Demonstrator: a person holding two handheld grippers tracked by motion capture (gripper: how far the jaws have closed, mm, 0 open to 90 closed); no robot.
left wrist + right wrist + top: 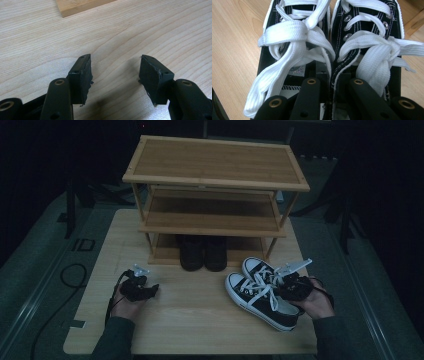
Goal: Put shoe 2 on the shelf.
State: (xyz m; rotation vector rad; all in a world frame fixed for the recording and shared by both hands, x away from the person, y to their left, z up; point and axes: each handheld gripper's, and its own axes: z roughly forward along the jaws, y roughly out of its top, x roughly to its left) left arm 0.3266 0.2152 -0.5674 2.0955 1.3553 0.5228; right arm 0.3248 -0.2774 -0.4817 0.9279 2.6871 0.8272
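Note:
A pair of black sneakers (260,302) with white laces and white soles lies side by side on the wooden table (200,320), right of centre. My right gripper (286,287) reaches into them from the heel side. In the right gripper view, one jaw sits inside the left sneaker (294,37) and the other inside the right sneaker (367,32). The right gripper (332,80) is shut on their two inner walls, pinching them together; its fingertips are hidden under the laces. My left gripper (150,290) rests at the table's left, and the left gripper (115,72) is open over bare wood.
A three-tier bamboo shoe rack (215,180) stands at the far side of the table. A pair of black shoes (203,252) sits on its bottom level. A corner of the rack's base (80,6) shows ahead of the left gripper. A black cable (72,275) loops on the floor left.

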